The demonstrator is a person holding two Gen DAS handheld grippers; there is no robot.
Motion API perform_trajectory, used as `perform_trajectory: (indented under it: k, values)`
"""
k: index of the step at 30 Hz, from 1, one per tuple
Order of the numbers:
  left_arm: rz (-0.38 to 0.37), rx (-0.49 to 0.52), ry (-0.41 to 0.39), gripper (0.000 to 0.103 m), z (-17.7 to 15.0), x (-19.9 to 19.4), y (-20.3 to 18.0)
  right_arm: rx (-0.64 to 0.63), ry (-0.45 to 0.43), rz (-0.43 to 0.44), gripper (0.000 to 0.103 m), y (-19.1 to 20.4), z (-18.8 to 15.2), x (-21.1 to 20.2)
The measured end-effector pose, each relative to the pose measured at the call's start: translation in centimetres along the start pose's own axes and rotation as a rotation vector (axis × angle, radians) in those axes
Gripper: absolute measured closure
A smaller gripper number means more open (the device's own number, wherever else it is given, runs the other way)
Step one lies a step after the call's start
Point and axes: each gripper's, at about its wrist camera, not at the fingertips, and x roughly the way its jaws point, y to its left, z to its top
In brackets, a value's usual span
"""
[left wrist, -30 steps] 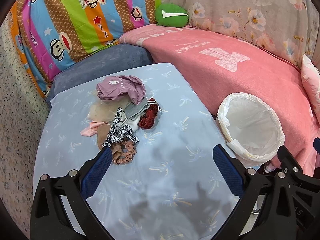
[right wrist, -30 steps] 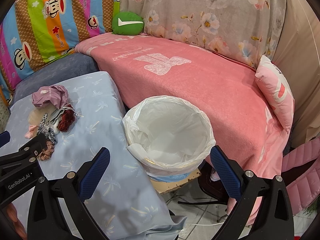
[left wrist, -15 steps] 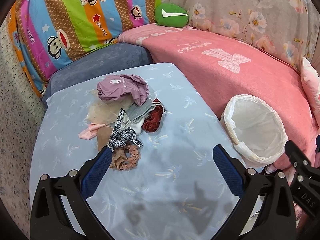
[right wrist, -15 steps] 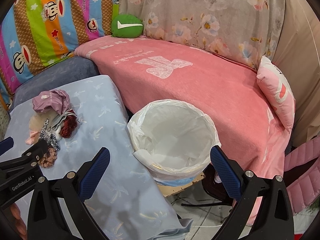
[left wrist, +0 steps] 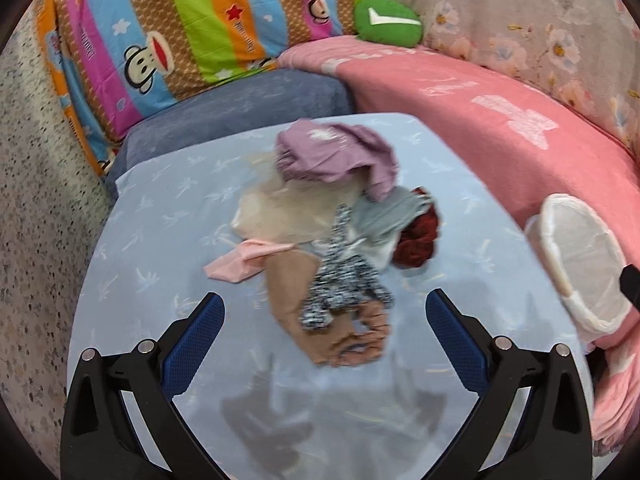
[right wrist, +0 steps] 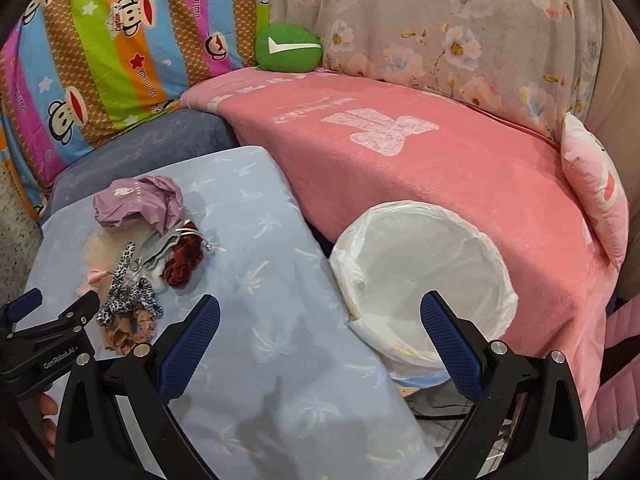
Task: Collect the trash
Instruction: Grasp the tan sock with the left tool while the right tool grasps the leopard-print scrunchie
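Note:
A pile of trash lies on the light blue table (left wrist: 168,216): a crumpled purple bag (left wrist: 336,156), a tan wrapper (left wrist: 288,212), a pink scrap (left wrist: 244,260), a leopard-print scrunchie (left wrist: 340,280), a brown scrunchie (left wrist: 360,340) and a dark red scrunchie (left wrist: 416,236). My left gripper (left wrist: 324,316) is open, just above and in front of the brown scrunchie. My right gripper (right wrist: 320,320) is open and empty, between the pile (right wrist: 140,264) and the white-lined bin (right wrist: 424,280). The bin also shows in the left wrist view (left wrist: 576,264).
A pink-covered sofa (right wrist: 400,152) runs behind the table and bin. A green cushion (right wrist: 288,46) and a pink pillow (right wrist: 596,188) lie on it. A striped monkey-print cover (left wrist: 180,32) and a blue cushion (left wrist: 240,104) stand at the back left.
My left gripper has moved forward and left toward the trash pile, which now fills the view between its fingers. My right gripper has drifted slightly, staying open over the table edge and bin.

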Motion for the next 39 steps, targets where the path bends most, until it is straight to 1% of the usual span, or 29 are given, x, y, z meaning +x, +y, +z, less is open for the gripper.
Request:
perform_trajectory:
  k: [6, 10, 12, 16, 18, 20, 21, 25, 26, 27, 28, 29, 31, 32, 35, 38, 39]
  values:
    - [0.022, -0.073, 0.031, 0.007, -0.2, 2.4, 4.1, -0.033, 0.033, 0.098, 0.006, 4.8, 0.2, 3.0]
    - [0.048, -0.097, 0.047, 0.007, -0.4, 3.4, 5.7, -0.074, 0.068, 0.173, 0.006, 8.4, 0.1, 5.2]
    - [0.049, -0.111, 0.058, 0.007, -0.5, 3.9, 6.5, -0.097, 0.088, 0.206, 0.007, 10.2, 0.0, 6.2]
    - [0.067, -0.145, 0.075, 0.007, -0.6, 4.7, 8.1, -0.125, 0.131, 0.303, 0.014, 13.8, -0.1, 7.7]
    - [0.076, -0.16, 0.08, 0.007, -0.7, 5.1, 8.8, -0.14, 0.145, 0.343, 0.019, 15.5, -0.3, 8.4]
    - [0.081, -0.171, 0.086, 0.007, -0.9, 5.4, 9.4, -0.171, 0.157, 0.368, 0.027, 17.1, -0.6, 8.9]
    - [0.08, -0.176, 0.089, 0.007, -0.9, 5.4, 9.6, -0.188, 0.164, 0.377, 0.028, 17.9, -0.8, 9.2]
    - [0.088, -0.191, 0.092, 0.007, -1.0, 5.8, 10.2, -0.233, 0.223, 0.394, 0.047, 19.7, -1.9, 10.9]
    - [0.086, -0.195, 0.093, 0.007, -0.9, 5.9, 10.3, -0.232, 0.242, 0.399, 0.055, 19.9, -2.3, 11.3]
    - [0.079, -0.198, 0.094, 0.007, -0.9, 6.0, 10.3, -0.233, 0.258, 0.408, 0.06, 19.9, -2.5, 11.6]
    - [0.072, -0.2, 0.095, 0.007, -0.8, 6.2, 10.3, -0.235, 0.266, 0.414, 0.075, 19.9, -2.8, 11.8]
    - [0.064, -0.199, 0.097, 0.007, -0.7, 6.4, 10.2, -0.237, 0.266, 0.412, 0.088, 19.8, -2.9, 11.8]
    - [0.045, -0.193, 0.097, 0.007, -0.6, 6.5, 9.9, -0.236, 0.252, 0.402, 0.094, 19.3, -2.9, 11.5]
    - [0.032, -0.189, 0.096, 0.007, -0.5, 6.5, 9.5, -0.233, 0.243, 0.392, 0.095, 18.9, -2.8, 11.2]
    - [-0.018, -0.17, 0.097, 0.007, -0.2, 6.6, 8.1, -0.218, 0.216, 0.375, 0.097, 17.5, -2.3, 10.2]
    - [-0.076, -0.155, 0.112, 0.007, 0.1, 7.4, 6.5, -0.191, 0.193, 0.346, 0.098, 15.6, -1.7, 9.2]
    - [-0.083, -0.147, 0.12, 0.007, 0.1, 7.7, 6.0, -0.178, 0.189, 0.339, 0.098, 14.9, -1.5, 9.0]
